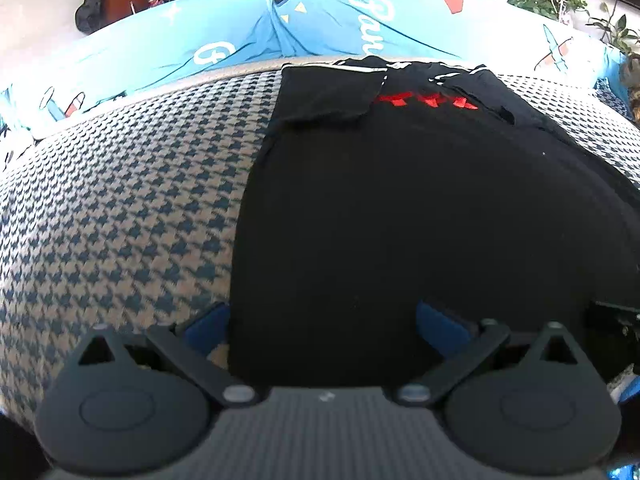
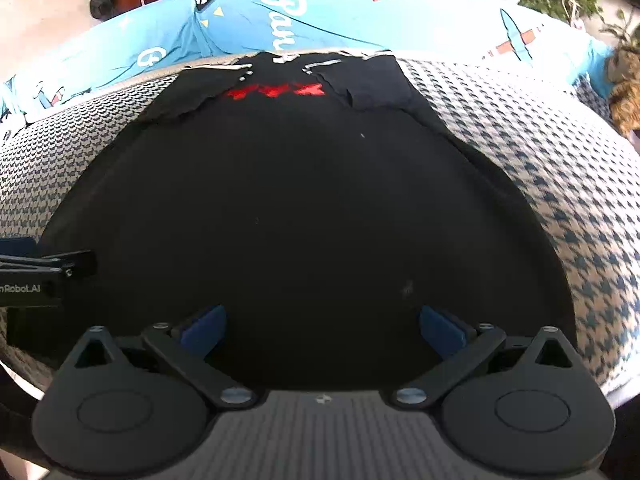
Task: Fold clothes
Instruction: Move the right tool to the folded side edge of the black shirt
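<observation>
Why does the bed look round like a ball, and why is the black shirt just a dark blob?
Left wrist view: the fisheye lens bends the checked cover into a bulge; the black shirt is so dark that its folds vanish. Right wrist view: same bulge, and the checked cover's right edge is smeared with blur.

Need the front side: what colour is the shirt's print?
Red print, clearest in right wrist view.
</observation>
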A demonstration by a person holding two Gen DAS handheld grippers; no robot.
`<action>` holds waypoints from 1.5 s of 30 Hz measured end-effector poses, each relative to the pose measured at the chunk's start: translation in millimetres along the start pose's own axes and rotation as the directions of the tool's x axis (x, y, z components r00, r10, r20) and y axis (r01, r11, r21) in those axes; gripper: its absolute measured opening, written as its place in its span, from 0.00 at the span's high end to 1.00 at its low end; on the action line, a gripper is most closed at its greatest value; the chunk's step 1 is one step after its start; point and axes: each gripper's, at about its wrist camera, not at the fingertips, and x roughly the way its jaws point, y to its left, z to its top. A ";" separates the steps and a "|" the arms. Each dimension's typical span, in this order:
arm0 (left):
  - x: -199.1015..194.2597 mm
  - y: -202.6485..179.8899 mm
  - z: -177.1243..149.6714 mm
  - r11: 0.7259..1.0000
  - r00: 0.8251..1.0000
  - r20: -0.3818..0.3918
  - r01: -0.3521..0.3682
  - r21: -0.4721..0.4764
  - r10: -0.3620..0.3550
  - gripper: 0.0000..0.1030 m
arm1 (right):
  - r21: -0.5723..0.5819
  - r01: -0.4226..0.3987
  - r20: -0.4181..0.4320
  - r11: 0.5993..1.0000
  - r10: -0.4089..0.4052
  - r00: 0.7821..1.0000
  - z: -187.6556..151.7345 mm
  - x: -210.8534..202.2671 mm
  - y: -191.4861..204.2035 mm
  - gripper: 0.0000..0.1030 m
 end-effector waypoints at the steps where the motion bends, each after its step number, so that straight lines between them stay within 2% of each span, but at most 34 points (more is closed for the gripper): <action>1: -1.4 1.1 -0.6 1.000 1.000 -0.003 -0.002 -0.004 0.002 0.00 | 0.008 0.001 -0.006 1.000 -0.001 1.000 -1.2 -1.6 -0.8 0.00; 6: -6.3 0.8 0.5 1.000 1.000 -0.010 -0.016 -0.007 0.016 0.00 | 0.039 -0.011 0.000 0.999 0.011 1.000 -0.5 -9.8 -3.7 0.00; 10: -8.1 -2.4 6.9 1.000 1.000 -0.011 -0.020 -0.011 0.020 0.00 | 0.083 -0.068 0.037 0.994 0.065 0.997 6.1 -14.8 -11.0 0.00; 15: -6.8 -7.9 19.8 1.000 1.000 -0.017 -0.011 -0.012 0.011 0.00 | 0.072 -0.094 0.083 0.993 0.088 0.993 23.3 -17.8 -15.1 0.00; 20: 0.8 -12.1 37.9 1.000 0.999 -0.036 -0.008 -0.025 0.007 0.00 | 0.039 -0.188 0.131 0.981 0.181 0.975 45.9 -20.7 -23.6 0.01; 25: 9.1 -18.2 55.4 0.999 0.999 -0.052 0.007 -0.032 -0.008 0.00 | -0.001 -0.214 0.145 0.977 0.212 0.967 70.4 -17.3 -32.4 0.02; 31: 17.3 -24.4 77.8 0.999 0.998 -0.054 0.025 -0.023 -0.026 0.00 | -0.003 -0.240 0.084 0.971 0.239 0.967 99.5 5.6 -43.5 0.02; 35: 23.3 -26.6 96.2 1.000 0.999 -0.044 0.028 -0.001 -0.028 0.00 | -0.014 -0.222 0.099 0.975 0.222 0.970 115.6 16.8 -54.2 0.03; 39: 30.2 -25.3 115.9 0.999 0.999 -0.039 0.028 0.032 -0.027 0.00 | 0.022 -0.245 0.156 0.969 0.238 0.959 131.1 25.5 -72.3 0.14; 42: 35.2 -23.1 131.4 0.998 1.000 -0.023 0.016 0.061 -0.015 0.00 | 0.088 -0.219 0.182 0.972 0.200 0.963 142.6 37.2 -87.3 0.18; 45: 42.3 -22.3 142.7 0.997 1.000 -0.004 -0.002 0.075 0.002 0.00 | 0.143 -0.225 0.191 0.964 0.196 0.962 153.6 50.9 -99.0 0.31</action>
